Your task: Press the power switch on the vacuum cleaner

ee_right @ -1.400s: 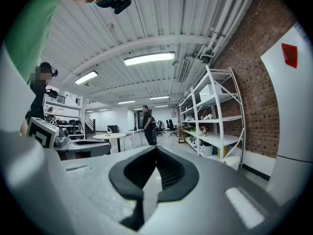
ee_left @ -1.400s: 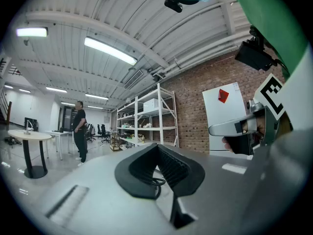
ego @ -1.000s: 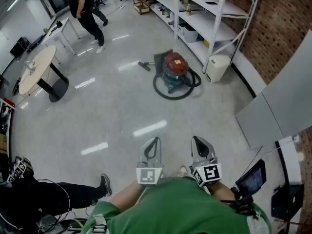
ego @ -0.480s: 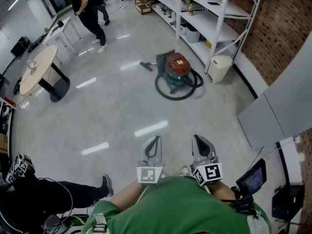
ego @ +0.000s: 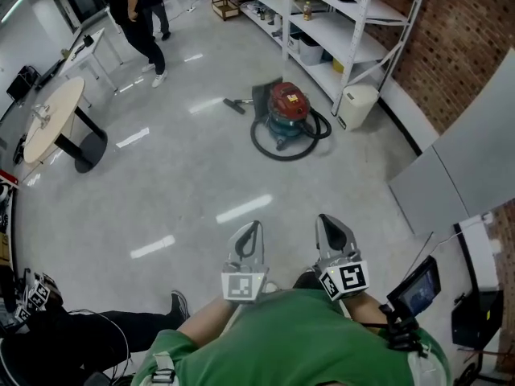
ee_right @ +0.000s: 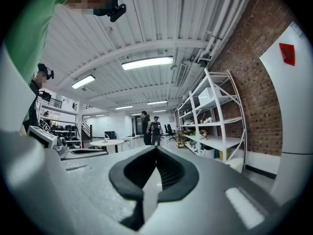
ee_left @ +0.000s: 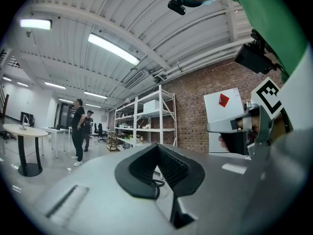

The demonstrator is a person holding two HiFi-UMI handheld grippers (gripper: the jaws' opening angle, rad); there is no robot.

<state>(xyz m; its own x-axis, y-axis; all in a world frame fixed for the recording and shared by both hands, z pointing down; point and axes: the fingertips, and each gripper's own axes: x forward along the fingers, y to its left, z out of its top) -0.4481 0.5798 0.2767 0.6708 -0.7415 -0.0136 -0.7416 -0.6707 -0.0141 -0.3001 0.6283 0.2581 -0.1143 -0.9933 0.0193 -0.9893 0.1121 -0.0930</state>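
Observation:
The vacuum cleaner [ego: 288, 108], a red-topped teal canister with a black hose coiled round it, stands on the floor by the shelving, far ahead of both grippers. My left gripper [ego: 253, 229] and right gripper [ego: 324, 220] are held side by side close to my chest, pointing toward it. Each is shut with its black pads meeting and nothing between them. In the left gripper view the left gripper [ee_left: 157, 146] points across the room, with the right gripper's body [ee_left: 244, 127] at the side. In the right gripper view the right gripper [ee_right: 156, 149] points toward the shelves. I cannot make out the power switch.
White shelving [ego: 342, 22] and a white bin [ego: 356, 105] stand right of the vacuum along a brick wall. A grey panel [ego: 471, 163] lies at right. A round table [ego: 50, 121] is at left, two people [ego: 129, 13] stand far back, and another person's leg [ego: 105, 328] lies at lower left.
The head view has shifted slightly, so the vacuum sits a little higher in the frame. The people at the back have stepped left. Both grippers stay shut in the same pose.

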